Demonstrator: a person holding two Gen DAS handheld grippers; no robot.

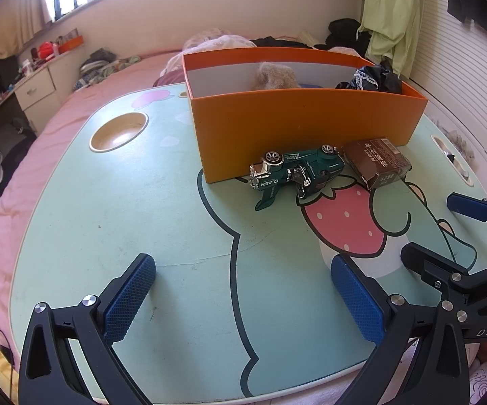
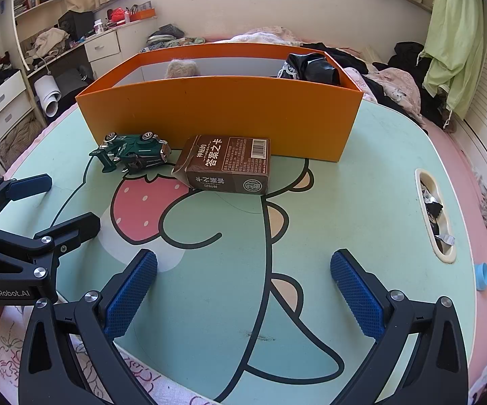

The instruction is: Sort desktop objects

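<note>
- Both grippers hover low over the counter [image 2: 361,175], left gripper [image 1: 243,290] and right gripper [image 2: 243,290] with jaws spread, holding nothing
- Brown card box [image 2: 226,165] and green toy car [image 2: 132,153] lie against the orange bin [image 2: 220,114]
- Best approach, likely: straddle the card box's narrow sides, squeeze, lift clear of the bin's wall

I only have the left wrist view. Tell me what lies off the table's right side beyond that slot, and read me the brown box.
Observer: On the pink bedding past the table's right edge lies a small blue cap.
Operator: Now the box.
Observer: The brown card box lies flat, barcode up, just in front of the orange box.
Operator: Say what is in the slot.
Observer: The slot holds dark and silvery bits; I cannot tell what they are.
</note>
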